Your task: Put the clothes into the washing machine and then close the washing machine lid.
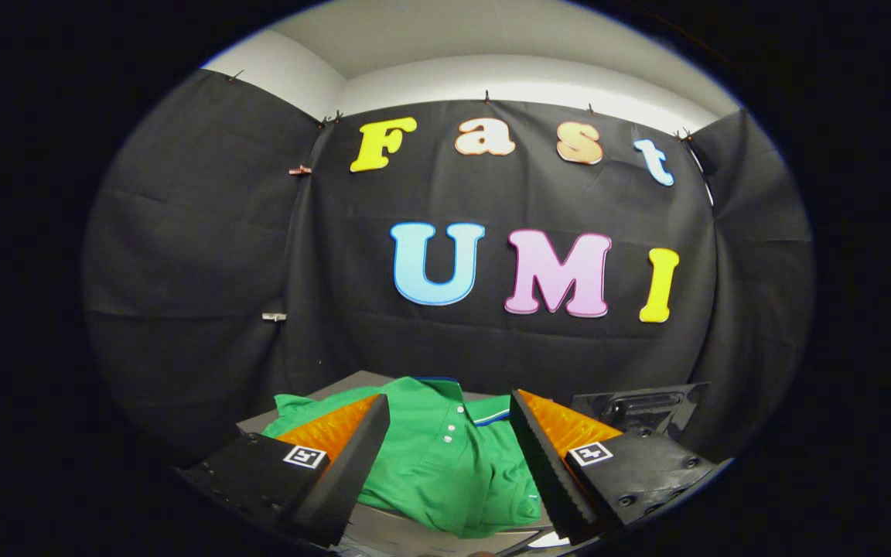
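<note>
A green polo shirt [445, 464] with white buttons and a blue-and-white trimmed collar lies crumpled on a grey surface [353, 384]. My gripper [449, 406] hangs above it, open, with the shirt showing in the wide gap between the two fingers. Nothing is held. A dark plastic part [639, 406], perhaps of the washing machine, shows just beyond the right finger; I cannot tell what it is.
The booth's black cloth wall [206, 255] closes off the space right behind the grey surface and on both sides. A white wall and ceiling show above the cloth.
</note>
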